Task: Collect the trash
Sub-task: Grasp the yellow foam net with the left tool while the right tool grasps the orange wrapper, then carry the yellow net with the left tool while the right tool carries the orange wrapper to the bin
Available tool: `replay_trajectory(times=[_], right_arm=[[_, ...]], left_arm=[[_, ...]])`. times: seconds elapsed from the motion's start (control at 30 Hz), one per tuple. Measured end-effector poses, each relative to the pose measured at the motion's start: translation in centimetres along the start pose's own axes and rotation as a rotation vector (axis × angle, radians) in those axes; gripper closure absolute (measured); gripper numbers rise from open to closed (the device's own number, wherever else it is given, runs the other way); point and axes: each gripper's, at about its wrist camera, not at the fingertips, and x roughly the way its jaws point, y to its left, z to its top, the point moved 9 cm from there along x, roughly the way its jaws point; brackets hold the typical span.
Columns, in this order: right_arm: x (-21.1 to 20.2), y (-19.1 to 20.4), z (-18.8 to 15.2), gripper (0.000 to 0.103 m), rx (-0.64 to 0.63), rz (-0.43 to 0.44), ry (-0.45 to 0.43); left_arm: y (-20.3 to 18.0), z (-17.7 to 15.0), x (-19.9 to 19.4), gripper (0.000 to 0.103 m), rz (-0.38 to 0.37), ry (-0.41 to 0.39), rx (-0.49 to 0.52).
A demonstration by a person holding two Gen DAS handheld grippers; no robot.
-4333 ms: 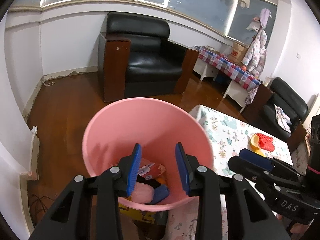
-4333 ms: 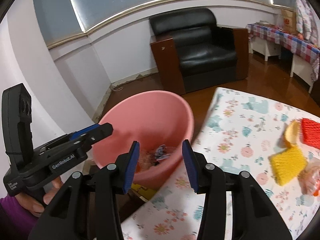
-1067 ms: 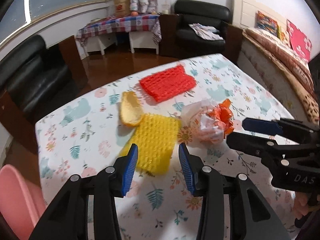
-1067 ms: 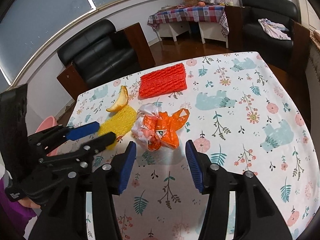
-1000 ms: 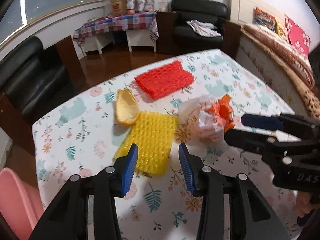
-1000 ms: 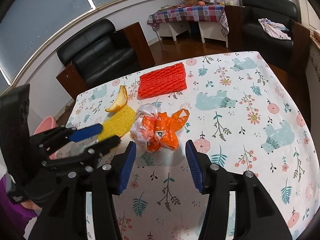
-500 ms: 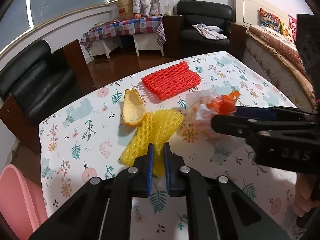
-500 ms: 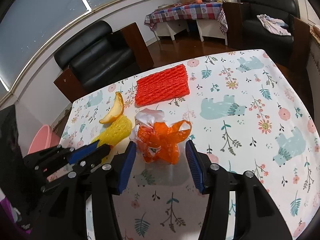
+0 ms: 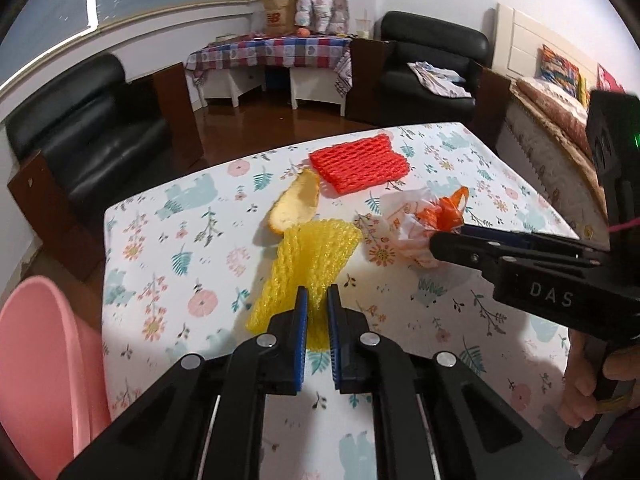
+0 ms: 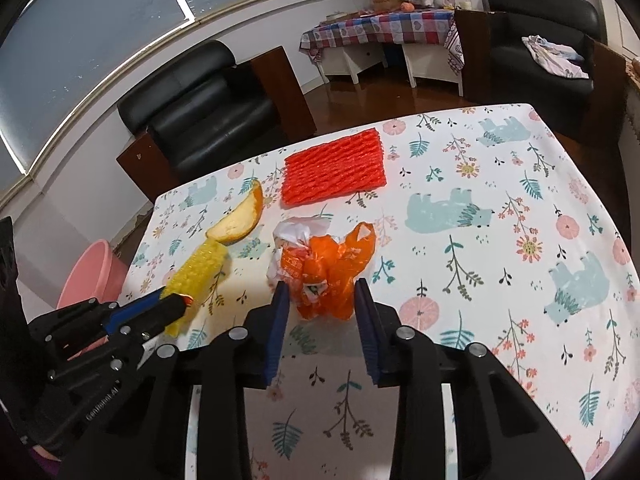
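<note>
The left gripper [image 9: 317,308] has its blue pads pinched on the near edge of the yellow foam net [image 9: 308,264], which bunches up and lifts off the floral tablecloth [image 10: 500,240]. Take that yellow net as the landmark: just beyond it, touching its far corner, lies the orange peel [image 9: 296,208], and farther back sits the flat red foam net [image 9: 360,164]. To its right, just beside it, is the crumpled orange plastic bag [image 10: 324,272] with white paper tucked in. The right gripper [image 10: 319,308] has its jaws spread wide, one on either side of that bag, pads not visibly pressing it. Off the table edge, left of the yellow net, stands the pink bin [image 9: 44,360].
</note>
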Motion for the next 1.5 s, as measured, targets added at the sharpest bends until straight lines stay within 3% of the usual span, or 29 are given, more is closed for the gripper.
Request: replay_trajectory(times=[1.5], right_arm=[[-6.1, 10.3, -1.5, 0.069, -0.228, 0.092, -0.071]], left_arm=[[7.3, -2.7, -11.8, 0.094, 0.074, -0.181, -0.246]])
